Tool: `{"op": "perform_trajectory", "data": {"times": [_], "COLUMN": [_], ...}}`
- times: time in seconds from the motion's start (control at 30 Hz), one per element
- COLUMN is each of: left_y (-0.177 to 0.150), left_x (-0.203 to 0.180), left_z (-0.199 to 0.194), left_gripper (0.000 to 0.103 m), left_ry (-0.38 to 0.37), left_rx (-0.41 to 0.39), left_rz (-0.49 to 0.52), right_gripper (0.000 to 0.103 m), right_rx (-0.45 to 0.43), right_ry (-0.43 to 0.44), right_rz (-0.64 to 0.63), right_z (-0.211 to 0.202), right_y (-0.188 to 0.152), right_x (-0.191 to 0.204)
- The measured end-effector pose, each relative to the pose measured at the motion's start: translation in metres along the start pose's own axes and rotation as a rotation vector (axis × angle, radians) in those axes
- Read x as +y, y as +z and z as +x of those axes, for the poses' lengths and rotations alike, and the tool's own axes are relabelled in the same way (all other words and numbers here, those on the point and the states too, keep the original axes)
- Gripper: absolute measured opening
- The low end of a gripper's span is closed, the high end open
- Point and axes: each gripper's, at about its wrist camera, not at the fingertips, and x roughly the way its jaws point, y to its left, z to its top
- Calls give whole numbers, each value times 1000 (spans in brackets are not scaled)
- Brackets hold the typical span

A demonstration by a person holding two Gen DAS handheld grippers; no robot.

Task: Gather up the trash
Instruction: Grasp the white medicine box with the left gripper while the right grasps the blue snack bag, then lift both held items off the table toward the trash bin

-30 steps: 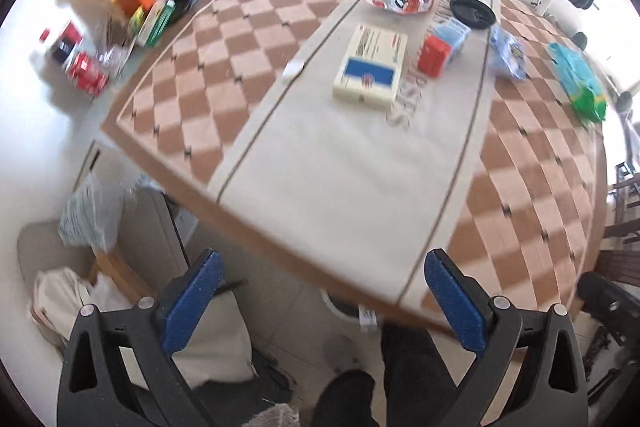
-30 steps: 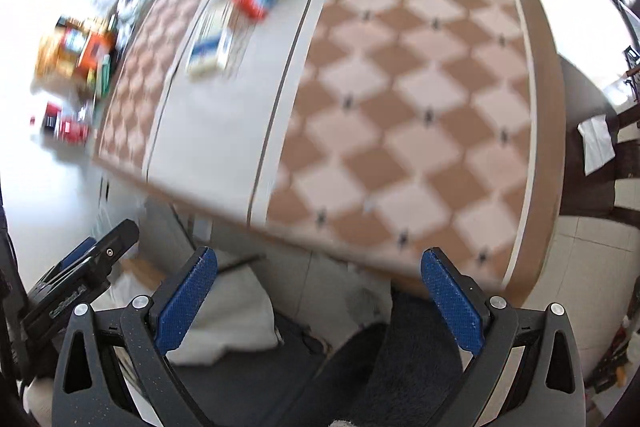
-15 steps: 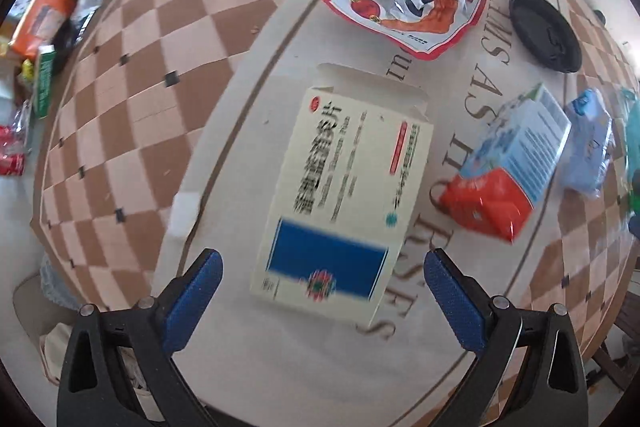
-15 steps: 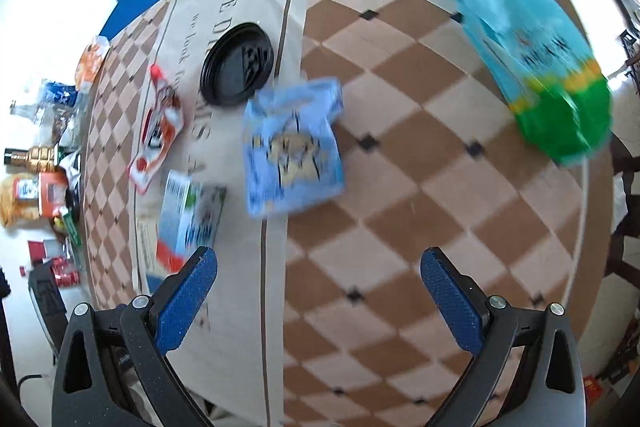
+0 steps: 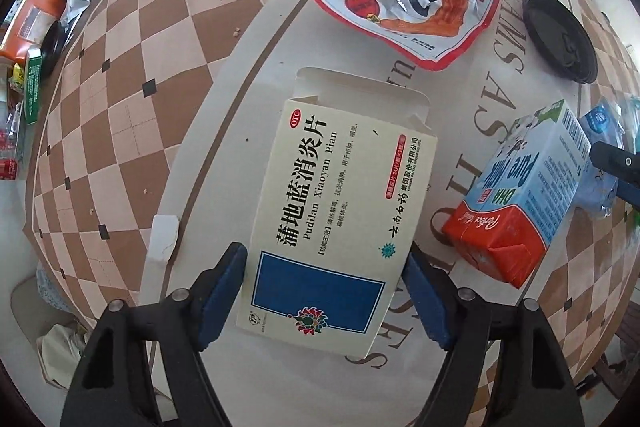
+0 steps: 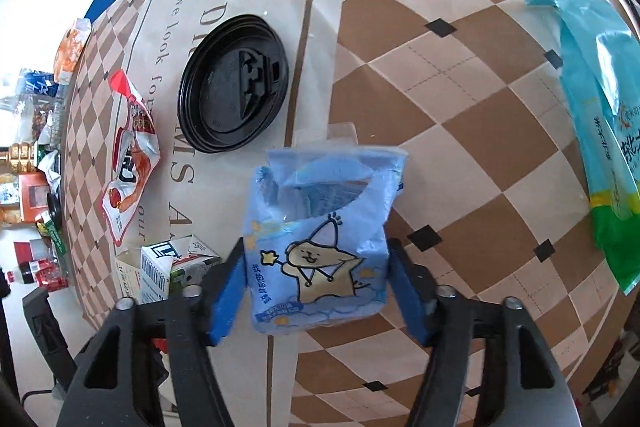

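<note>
In the left wrist view my left gripper [image 5: 324, 291] is closed on the near end of a cream and blue medicine box [image 5: 340, 211] lying flat on the table runner; both blue pads touch its sides. In the right wrist view my right gripper [image 6: 316, 291] is closed on a light blue tissue packet [image 6: 320, 243] with a star cartoon. A red snack wrapper [image 5: 416, 11], a black cup lid [image 5: 560, 39] and a blue and red milk carton [image 5: 520, 195] lie further along the runner.
A teal and green plastic bag [image 6: 600, 123] lies on the checked cloth at the right. A small white paper scrap [image 5: 162, 239] sits left of the box. Bottles, boxes and cans [image 5: 36, 39] crowd the far left beyond the table edge.
Both grippers have come down from above the table's front edge and narrowed: the left one onto the medicine box, the right one onto the blue tissue packet.
</note>
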Motion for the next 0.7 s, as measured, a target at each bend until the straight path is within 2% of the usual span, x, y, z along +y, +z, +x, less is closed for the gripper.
{"op": "perform_trajectory", "data": {"times": [0.1,0.2,0.3,0.47,0.63,0.7], "left_y": [-7,-18,-29,-56,-69,-84], "left_x": [9,15,22,30,11,9], "left_z": [-4,-17,-34,-60,-72,-81], "left_gripper": [76,76,76,76,76,76], "left_ry": [23,57,80,82,76,70], "left_rx": [-18,-50,-89,-144,-192,-210], "left_rz": [-21,-36,-53,-80,-83,-86], "right_gripper": [40,27,20,18,16,16], "right_rx": [-20,-29,-54,-109,-167,-190], "right_ry": [-28,-49,-82,-132,-169,-182], "right_rz": [-43,-72,-93,-137,-183,-196], "right_z": [-3,-5,-11,-25,-41,-48], "right_y": [-3,-8,-17,-39,-71,-87], "right_x": [8,14,16,20,24,25]}}
